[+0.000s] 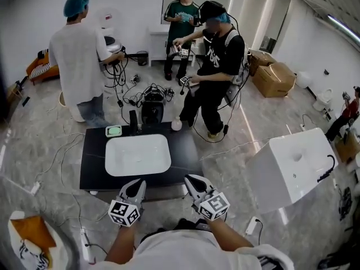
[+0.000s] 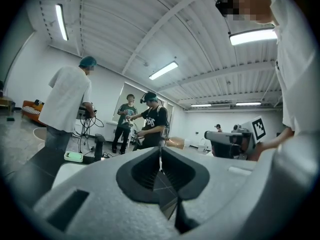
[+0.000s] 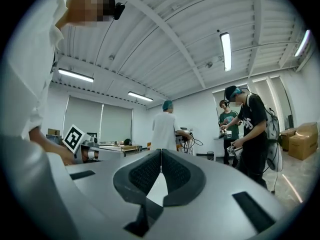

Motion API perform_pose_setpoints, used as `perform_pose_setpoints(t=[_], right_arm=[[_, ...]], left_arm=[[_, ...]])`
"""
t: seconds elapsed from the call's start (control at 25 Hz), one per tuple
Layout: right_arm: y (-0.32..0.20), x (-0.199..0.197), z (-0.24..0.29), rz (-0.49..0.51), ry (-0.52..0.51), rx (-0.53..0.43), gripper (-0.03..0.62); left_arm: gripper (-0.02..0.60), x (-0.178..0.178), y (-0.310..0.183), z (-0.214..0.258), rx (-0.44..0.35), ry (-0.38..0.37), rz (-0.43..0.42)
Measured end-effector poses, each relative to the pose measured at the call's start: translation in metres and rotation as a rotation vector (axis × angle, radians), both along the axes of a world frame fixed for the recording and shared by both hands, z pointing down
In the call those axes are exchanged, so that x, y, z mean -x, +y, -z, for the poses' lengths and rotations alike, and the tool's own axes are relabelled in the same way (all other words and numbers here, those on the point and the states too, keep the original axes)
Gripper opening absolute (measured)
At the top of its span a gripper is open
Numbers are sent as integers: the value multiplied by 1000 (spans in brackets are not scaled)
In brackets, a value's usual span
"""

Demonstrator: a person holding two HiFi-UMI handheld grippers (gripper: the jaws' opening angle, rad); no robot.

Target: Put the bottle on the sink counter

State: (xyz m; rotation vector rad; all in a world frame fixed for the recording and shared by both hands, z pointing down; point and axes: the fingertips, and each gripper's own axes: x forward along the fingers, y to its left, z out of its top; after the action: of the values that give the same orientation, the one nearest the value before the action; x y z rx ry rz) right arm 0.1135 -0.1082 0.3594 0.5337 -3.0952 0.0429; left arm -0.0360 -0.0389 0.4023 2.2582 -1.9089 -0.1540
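A small white bottle [image 1: 176, 124] stands upright at the far right corner of the black sink counter [image 1: 93, 167]; I cannot tell whether it rests on the counter or just behind it. The counter holds a white basin [image 1: 138, 154]. My left gripper [image 1: 136, 185] and right gripper [image 1: 190, 181] hover side by side above the counter's near edge, far from the bottle. In the left gripper view the jaws [image 2: 160, 151] meet with nothing between them. The right gripper [image 3: 161, 156] is likewise shut and empty. The bottle is hidden in both gripper views.
A green soap dish [image 1: 113, 131] and a black faucet [image 1: 133, 120] sit at the counter's back. A white cabinet [image 1: 292, 165] stands to the right. Three people stand beyond the counter among floor cables [image 1: 135, 91]. Cardboard boxes [image 1: 274, 77] lie at the far right.
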Motion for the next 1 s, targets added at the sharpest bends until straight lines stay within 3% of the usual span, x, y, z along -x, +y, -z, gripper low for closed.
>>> perform_pose_setpoints(t=[0.28,0.64,1.0], right_arm=[[2,-3,13,46,-36,-7,15],[-10,-52,-6,59,-32,45,14],[-23,-78,-6,99,-50,21,14]], left_arm=[[25,-2,12,11,-2,-15,48],[25,-76,2,18,6,-30,-9],[26,-109,-7,7,32,-32,7]])
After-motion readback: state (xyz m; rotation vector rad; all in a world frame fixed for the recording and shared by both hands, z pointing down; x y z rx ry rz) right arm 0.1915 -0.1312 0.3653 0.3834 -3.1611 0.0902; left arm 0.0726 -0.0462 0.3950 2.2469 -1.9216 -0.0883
